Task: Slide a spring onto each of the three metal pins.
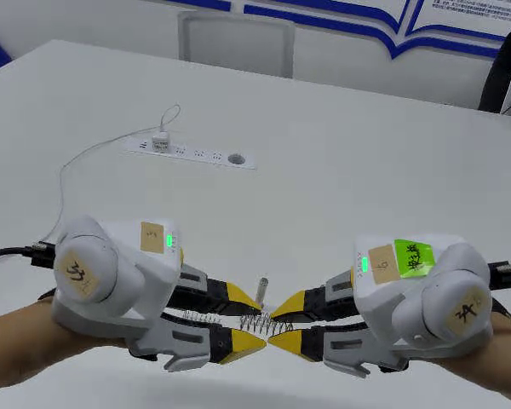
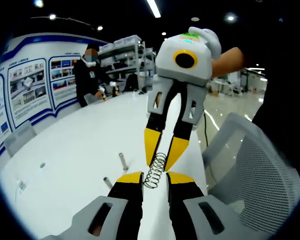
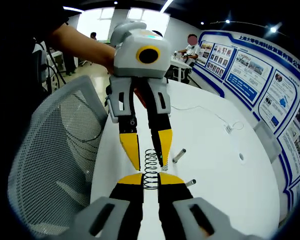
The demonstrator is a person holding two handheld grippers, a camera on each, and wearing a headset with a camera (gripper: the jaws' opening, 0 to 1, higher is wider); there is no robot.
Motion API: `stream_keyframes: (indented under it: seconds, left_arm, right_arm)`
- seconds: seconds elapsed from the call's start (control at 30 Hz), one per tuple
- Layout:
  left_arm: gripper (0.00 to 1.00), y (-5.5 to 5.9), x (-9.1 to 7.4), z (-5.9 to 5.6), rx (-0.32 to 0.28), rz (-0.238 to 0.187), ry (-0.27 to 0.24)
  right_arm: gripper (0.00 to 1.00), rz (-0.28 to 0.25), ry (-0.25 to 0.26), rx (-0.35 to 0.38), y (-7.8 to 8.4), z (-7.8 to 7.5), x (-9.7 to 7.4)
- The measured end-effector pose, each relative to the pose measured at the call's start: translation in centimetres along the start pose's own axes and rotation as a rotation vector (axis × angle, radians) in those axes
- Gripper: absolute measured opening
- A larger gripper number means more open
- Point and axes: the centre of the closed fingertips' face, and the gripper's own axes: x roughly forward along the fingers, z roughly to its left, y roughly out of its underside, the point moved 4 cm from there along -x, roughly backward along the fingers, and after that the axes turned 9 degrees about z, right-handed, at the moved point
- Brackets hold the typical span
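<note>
1. Two grippers meet tip to tip over the white table. The left gripper has its jaws a little apart around one end of the spring. I cannot tell whether they pinch it.
2. The spring spans the gap between the two sets of yellow tips, its length running from one gripper to the other.
3. In the left gripper view, a metal pin stands on the table just beside the tips, with a second pin near it.
4. The right gripper is clamped on the spring's other end.
5. A mesh chair sits off the table's edge.
</note>
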Motion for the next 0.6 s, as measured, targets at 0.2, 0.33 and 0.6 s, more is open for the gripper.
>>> stream_keyframes:
  seconds: [0.2, 0.33, 0.6]
  left_arm:
    - [0.15, 0.11, 0.04, 0.15, -0.009, 0.006, 0.007]
    - [0.14, 0.06, 0.02, 0.23, 0.006, 0.009, 0.000]
    - [0.10, -0.30, -0.16, -0.15, 0.037, 0.002, 0.004]
  right_arm:
    - [0.10, 0.002, -0.009, -0.017, -0.13, 0.11, 0.10]
    - [0.10, 0.002, -0.007, -0.026, -0.17, 0.01, 0.09]
    - [0.11, -0.020, -0.016, -0.050, -0.33, -0.10, -0.29]
